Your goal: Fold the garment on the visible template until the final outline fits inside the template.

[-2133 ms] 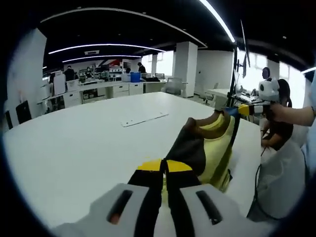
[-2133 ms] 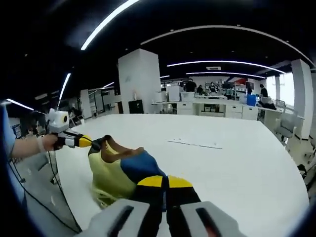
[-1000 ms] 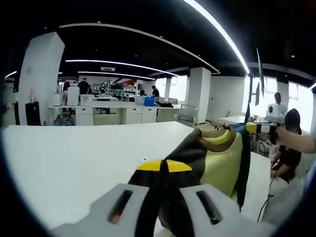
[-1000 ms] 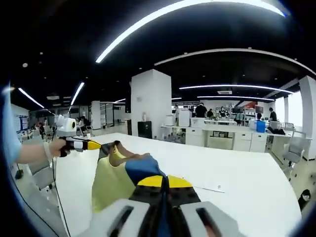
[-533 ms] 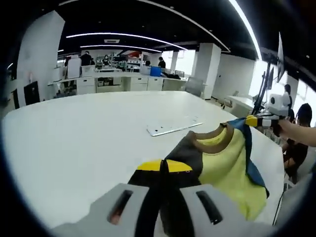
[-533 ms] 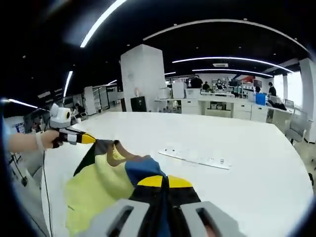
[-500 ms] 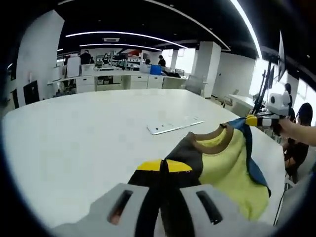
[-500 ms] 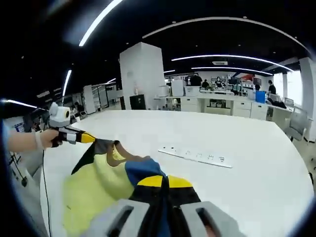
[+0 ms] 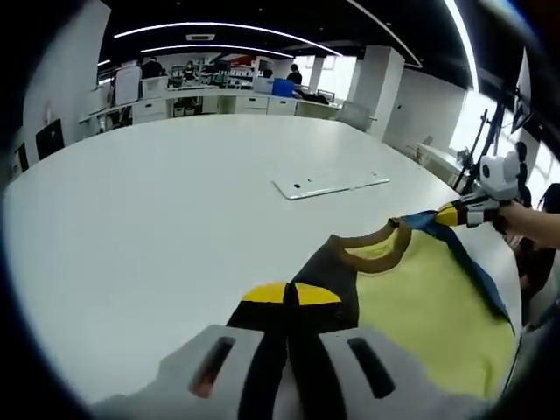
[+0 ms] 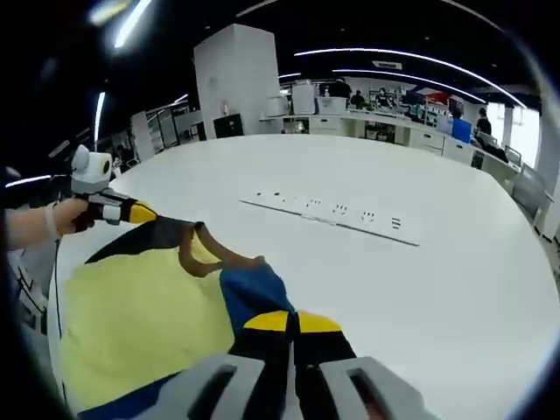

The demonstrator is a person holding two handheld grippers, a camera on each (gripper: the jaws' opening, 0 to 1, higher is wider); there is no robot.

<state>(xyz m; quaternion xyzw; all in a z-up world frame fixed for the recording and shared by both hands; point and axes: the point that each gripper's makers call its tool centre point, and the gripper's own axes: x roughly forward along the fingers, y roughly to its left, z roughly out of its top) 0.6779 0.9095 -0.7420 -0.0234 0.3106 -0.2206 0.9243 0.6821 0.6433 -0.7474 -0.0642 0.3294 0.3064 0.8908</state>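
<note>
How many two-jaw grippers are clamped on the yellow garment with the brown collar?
2. The left gripper grips the garment's dark shoulder; the right gripper grips its blue shoulder, each at one side of the collar.

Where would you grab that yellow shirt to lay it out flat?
At the two shoulders, either side of the brown collar, coming in from the neck end. The yellow shirt spreads flat between them, as the left gripper and right gripper show, each shut on a shoulder.
</note>
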